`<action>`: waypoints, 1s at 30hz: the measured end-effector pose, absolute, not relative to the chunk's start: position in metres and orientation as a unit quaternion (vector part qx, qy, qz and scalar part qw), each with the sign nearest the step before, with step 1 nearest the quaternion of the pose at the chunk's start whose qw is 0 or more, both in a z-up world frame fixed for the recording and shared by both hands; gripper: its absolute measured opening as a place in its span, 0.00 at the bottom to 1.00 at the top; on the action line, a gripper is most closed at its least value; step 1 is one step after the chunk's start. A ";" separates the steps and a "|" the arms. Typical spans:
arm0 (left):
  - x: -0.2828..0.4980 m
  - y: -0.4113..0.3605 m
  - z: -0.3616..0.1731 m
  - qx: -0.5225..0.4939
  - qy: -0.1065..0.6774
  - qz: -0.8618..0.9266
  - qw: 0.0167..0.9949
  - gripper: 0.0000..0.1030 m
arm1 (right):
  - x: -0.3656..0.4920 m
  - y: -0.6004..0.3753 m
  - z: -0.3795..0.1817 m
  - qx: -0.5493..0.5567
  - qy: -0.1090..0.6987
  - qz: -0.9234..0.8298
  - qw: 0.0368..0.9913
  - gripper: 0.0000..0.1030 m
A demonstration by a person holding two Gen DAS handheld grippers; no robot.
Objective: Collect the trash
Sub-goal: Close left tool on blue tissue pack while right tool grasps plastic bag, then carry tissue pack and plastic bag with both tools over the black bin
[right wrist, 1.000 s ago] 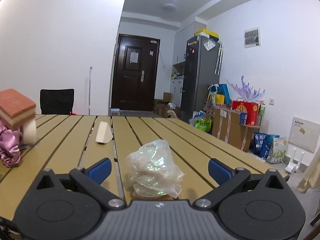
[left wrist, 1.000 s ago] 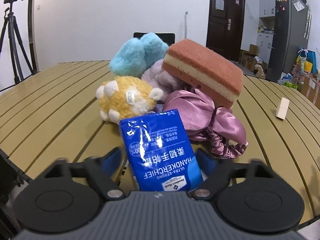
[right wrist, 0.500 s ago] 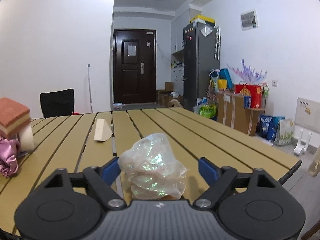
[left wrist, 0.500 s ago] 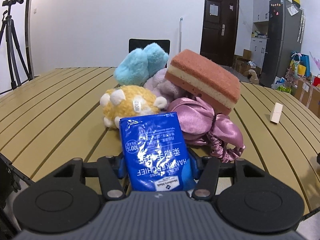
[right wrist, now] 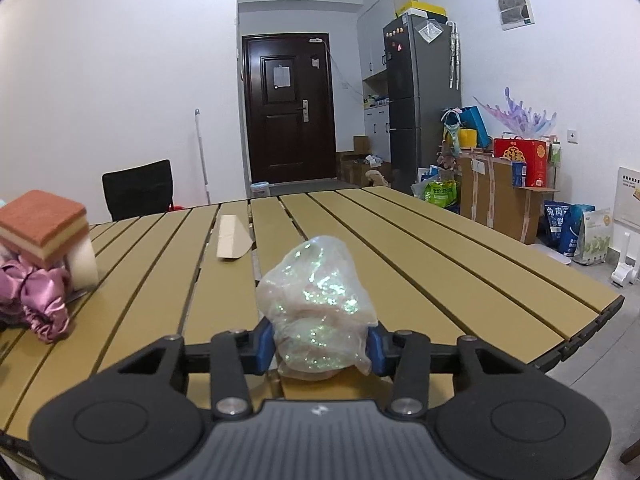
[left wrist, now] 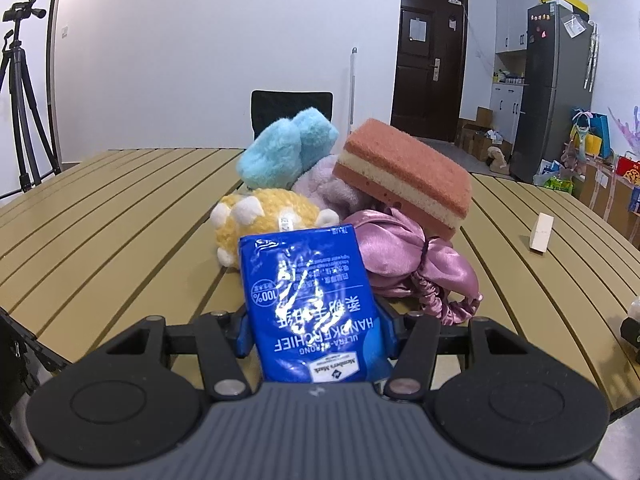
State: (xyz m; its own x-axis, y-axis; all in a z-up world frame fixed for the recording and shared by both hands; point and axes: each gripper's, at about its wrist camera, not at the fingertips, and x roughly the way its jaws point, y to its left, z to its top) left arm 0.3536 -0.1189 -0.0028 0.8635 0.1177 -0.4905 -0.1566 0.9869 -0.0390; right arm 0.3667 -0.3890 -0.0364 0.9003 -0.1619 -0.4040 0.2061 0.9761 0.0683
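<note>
A blue handkerchief packet (left wrist: 308, 300) stands tilted between the blue pads of my left gripper (left wrist: 316, 336), which is shut on it just above the yellow slatted table (left wrist: 100, 240). In the right wrist view a crumpled clear plastic wrap (right wrist: 316, 300) rests on the table (right wrist: 440, 248). My right gripper (right wrist: 320, 346) is closing on it, and both pads touch its sides. A small folded cardboard piece (right wrist: 230, 236) lies farther back on the table.
Behind the packet sits a pile: a yellow plush (left wrist: 264, 216), a blue plush (left wrist: 288, 152), a red-and-cream sponge (left wrist: 404, 176) and pink satin cloth (left wrist: 416, 256). A black chair (right wrist: 138, 188) stands at the far side. The table's right edge (right wrist: 580, 328) drops to the floor.
The left jaws closed onto the blue packet, and it now sits a little higher. The right jaws came in from wide open to the sides of the plastic wrap.
</note>
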 end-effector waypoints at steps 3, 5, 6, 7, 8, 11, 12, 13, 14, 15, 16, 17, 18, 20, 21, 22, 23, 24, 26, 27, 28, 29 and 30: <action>0.349 -0.117 -0.001 -0.037 0.250 0.069 0.965 0.56 | 0.361 -0.392 -0.034 0.061 0.203 -0.086 0.973 0.41; 0.345 -0.115 0.002 -0.034 0.247 0.066 0.966 0.56 | 0.357 -0.390 -0.032 0.061 0.202 -0.083 0.974 0.41; 0.343 -0.115 0.003 -0.032 0.245 0.065 0.967 0.56 | 0.354 -0.388 -0.031 0.062 0.200 -0.081 0.974 0.41; 0.340 -0.114 0.005 -0.030 0.243 0.064 0.967 0.56 | 0.351 -0.387 -0.030 0.064 0.198 -0.079 0.975 0.41; 0.338 -0.113 0.007 -0.030 0.241 0.063 0.968 0.56 | 0.348 -0.386 -0.029 0.065 0.196 -0.076 0.975 0.41; 0.329 -0.110 0.012 -0.023 0.234 0.058 0.970 0.56 | 0.338 -0.382 -0.026 0.068 0.193 -0.069 0.976 0.40; 0.327 -0.109 0.013 -0.021 0.232 0.057 0.971 0.56 | 0.335 -0.380 -0.025 0.071 0.192 -0.063 0.977 0.40; 0.323 -0.108 0.014 -0.018 0.230 0.056 0.971 0.56 | 0.331 -0.379 -0.024 0.075 0.190 -0.057 0.977 0.40; 0.319 -0.106 0.015 -0.017 0.229 0.054 0.972 0.56 | 0.328 -0.377 -0.024 0.077 0.190 -0.053 0.977 0.40; 0.317 -0.105 0.016 -0.016 0.228 0.052 0.972 0.56 | 0.325 -0.374 -0.023 0.076 0.189 -0.049 0.978 0.40; 0.313 -0.103 0.017 -0.016 0.229 0.050 0.972 0.56 | 0.321 -0.371 -0.022 0.075 0.186 -0.044 0.979 0.40; 0.310 -0.100 0.018 -0.016 0.229 0.047 0.972 0.56 | 0.317 -0.368 -0.021 0.073 0.183 -0.040 0.979 0.40; 0.306 -0.098 0.019 -0.016 0.229 0.045 0.972 0.56 | 0.312 -0.364 -0.019 0.071 0.181 -0.036 0.980 0.40; 0.299 -0.094 0.020 -0.012 0.226 0.044 0.973 0.56 | 0.305 -0.357 -0.017 0.066 0.176 -0.028 0.982 0.40; 0.294 -0.093 0.021 -0.009 0.222 0.043 0.974 0.56 | 0.303 -0.353 -0.015 0.065 0.176 -0.023 0.982 0.40; 0.289 -0.091 0.022 -0.006 0.219 0.043 0.975 0.56 | 0.300 -0.349 -0.014 0.066 0.178 -0.017 0.982 0.40; 0.285 -0.089 0.022 -0.005 0.217 0.041 0.975 0.56 | 0.298 -0.345 -0.013 0.067 0.180 -0.014 0.981 0.40; 0.280 -0.087 0.023 -0.005 0.214 0.038 0.976 0.56 | 0.294 -0.341 -0.013 0.068 0.180 -0.010 0.981 0.40; 0.271 -0.083 0.024 -0.003 0.209 0.034 0.977 0.56 | 0.287 -0.333 -0.011 0.071 0.178 -0.001 0.981 0.40; 0.266 -0.082 0.025 -0.001 0.207 0.035 0.978 0.56 | 0.282 -0.330 -0.010 0.073 0.178 0.005 0.981 0.40; 0.263 -0.080 0.026 0.000 0.204 0.034 0.978 0.56 | 0.278 -0.327 -0.009 0.077 0.178 0.010 0.981 0.40; 0.258 -0.077 0.026 0.000 0.203 0.032 0.979 0.56 | 0.274 -0.325 -0.008 0.082 0.177 0.016 0.981 0.40; 0.255 -0.075 0.026 -0.001 0.203 0.033 0.979 0.56 | 0.269 -0.321 -0.008 0.086 0.177 0.022 0.980 0.39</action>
State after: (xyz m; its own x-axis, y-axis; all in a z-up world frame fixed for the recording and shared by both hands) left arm 0.2551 -0.0752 0.0256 0.9155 0.0634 -0.3972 -0.0640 0.9979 0.0117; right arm 0.2694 -0.3215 -0.0084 0.9363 0.0733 -0.3433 -0.0126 0.9843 0.1759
